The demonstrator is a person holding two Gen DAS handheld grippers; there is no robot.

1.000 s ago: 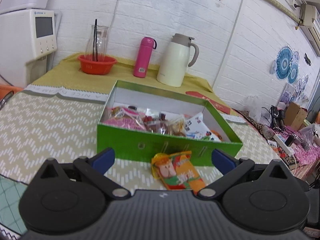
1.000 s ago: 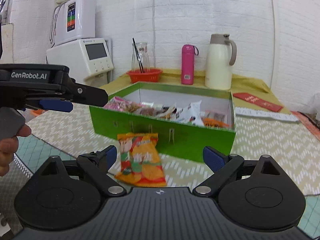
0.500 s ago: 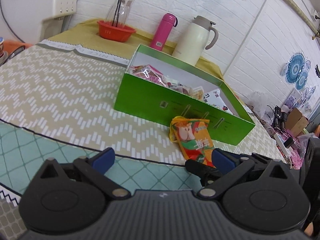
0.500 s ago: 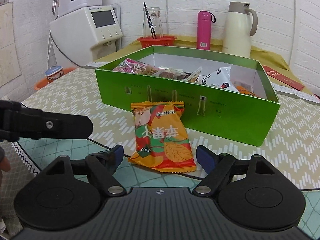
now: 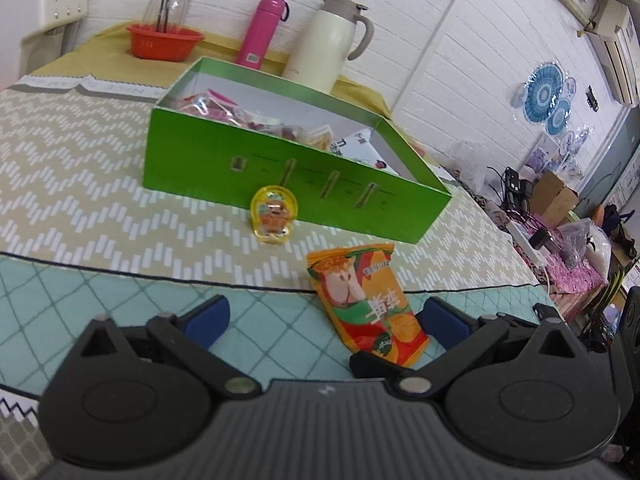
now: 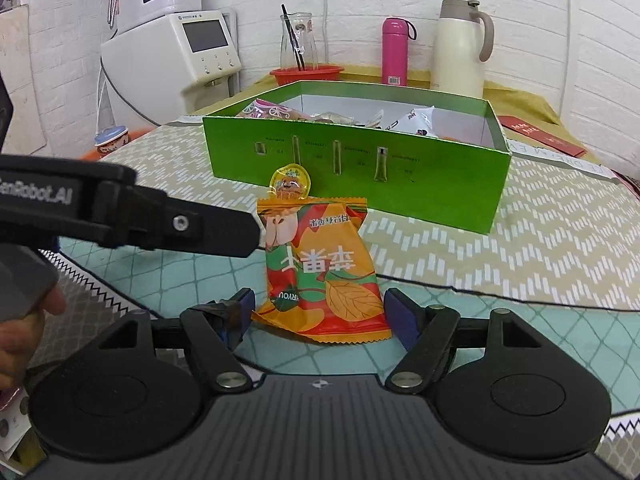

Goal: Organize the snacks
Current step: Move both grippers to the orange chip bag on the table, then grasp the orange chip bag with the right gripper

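Half the jelly cup [image 6: 291,181] hides behind the snack packet [image 6: 322,276].

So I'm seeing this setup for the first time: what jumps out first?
The bright green box mid-table, open and partly filled with snacks. In front of it lies an orange snack packet, framed by the open right gripper, with a small yellow jelly cup between packet and box.
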